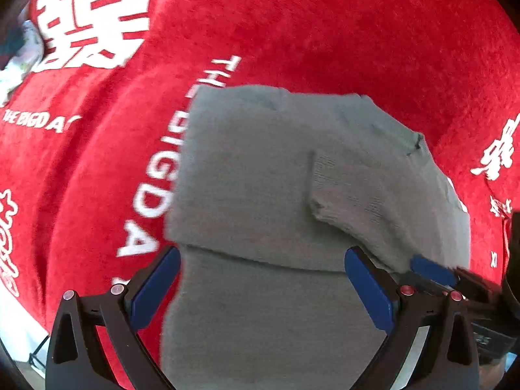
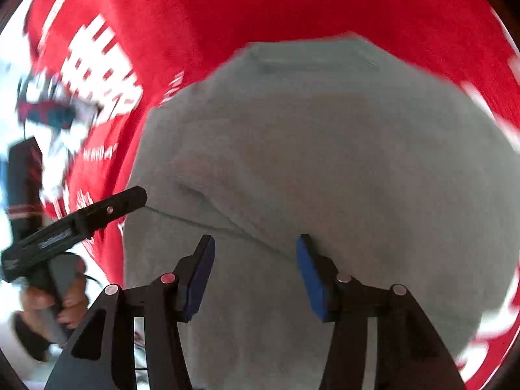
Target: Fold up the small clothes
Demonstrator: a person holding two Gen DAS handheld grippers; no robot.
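A small grey knit garment [image 1: 260, 169] lies on a red cloth, with a sleeve [image 1: 367, 191] folded across its body and a fold edge running near my fingers. My left gripper [image 1: 263, 276] hangs over its lower part, open, blue pads wide apart with nothing pinched. The right gripper's blue-padded finger [image 1: 432, 271] comes in at the garment's right edge. In the blurred right wrist view, my right gripper [image 2: 255, 260] is open above the grey garment [image 2: 325, 162]. The left gripper [image 2: 97, 214], held by a hand [image 2: 65, 302], has its tip at the garment's left edge.
The red fleece cloth [image 1: 292, 26] with white lettering covers the surface around the garment. A pale patterned item [image 1: 19, 52] lies at its far left edge. Blurred colourful things [image 2: 48, 113] and a dark upright object [image 2: 22, 178] sit left of the cloth.
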